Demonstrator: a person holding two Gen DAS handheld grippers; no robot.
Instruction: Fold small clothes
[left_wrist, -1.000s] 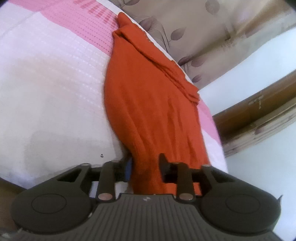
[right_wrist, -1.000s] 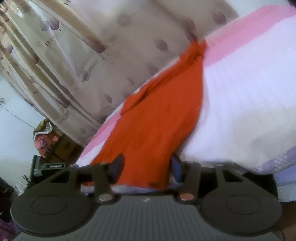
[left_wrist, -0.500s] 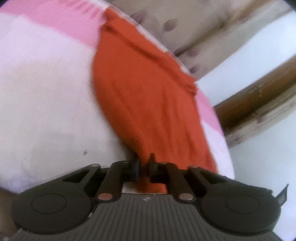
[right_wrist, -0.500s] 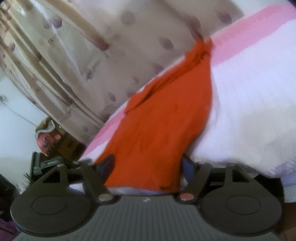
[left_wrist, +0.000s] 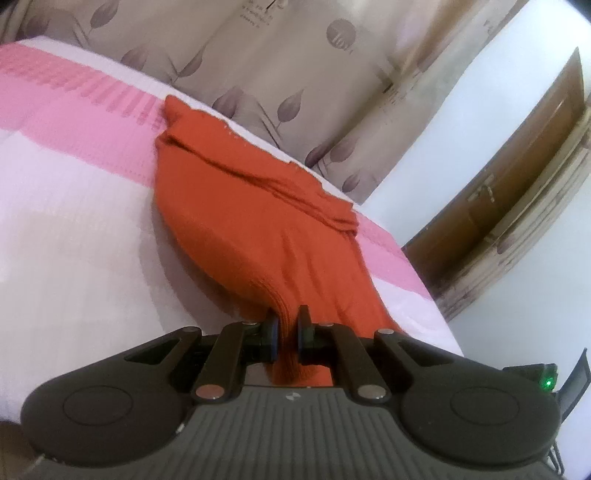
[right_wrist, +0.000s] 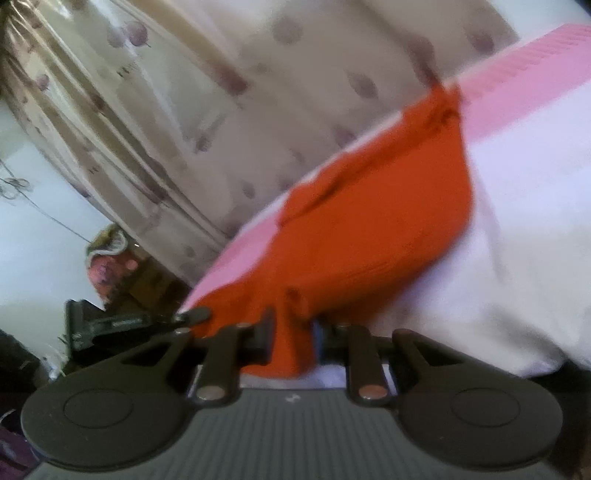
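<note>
Both my grippers clench the orange garment (left_wrist: 266, 229) spread mid-frame over the pink-and-white bedspread (left_wrist: 74, 229): left gripper (left_wrist: 287, 326) pinching its near hem, right gripper (right_wrist: 291, 332), just closed, likewise.

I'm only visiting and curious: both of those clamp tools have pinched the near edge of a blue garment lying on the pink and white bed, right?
Nearly. The garment is orange, not blue, as the left wrist view shows. Both the left gripper and right gripper pinch its near edge on the pink and white bed.
</note>
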